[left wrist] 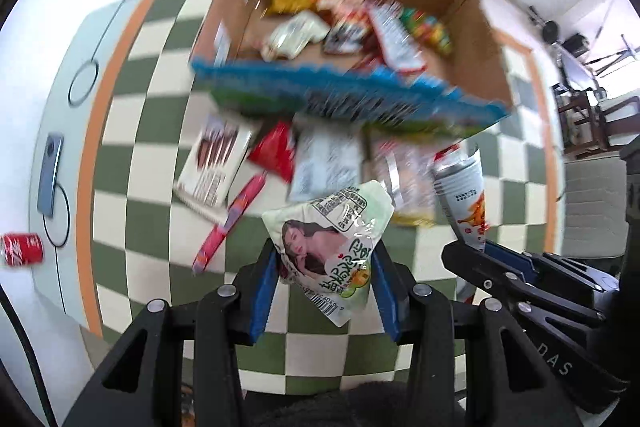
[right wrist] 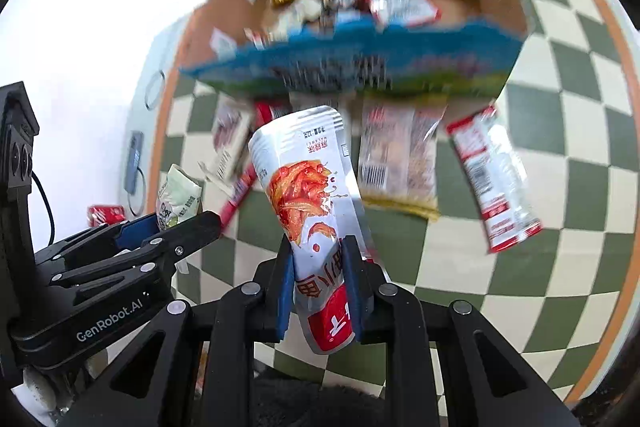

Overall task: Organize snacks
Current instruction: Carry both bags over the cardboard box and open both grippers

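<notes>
the pale green snack bag [left wrist: 332, 239] with a picture on it is up in the air, pinched between the two blue pads of the left gripper [left wrist: 325, 291]. the tall white and red snack pack [right wrist: 316, 223] is up in the air too, squeezed tight at its lower part by the right gripper [right wrist: 322, 291]. so both tongs are clamped on a snack, one each.

the two grippers are close, side by side, and both point down at the green and white checked cloth [left wrist: 132, 211]. the cardboard box [left wrist: 476, 39] sits just past them, and it already has many snacks inside.

to do this step well, i think each snack should go high over the blue front wall of the box before the tongs let go. the tall pack sticks out far, so it could bump that wall. keep the hands from knocking each other.

more packs lie on the cloth in front of the box, like a red one [left wrist: 276, 151] and a clear one [right wrist: 396, 155]. a red can [left wrist: 22, 249] lies off to the side.
</notes>
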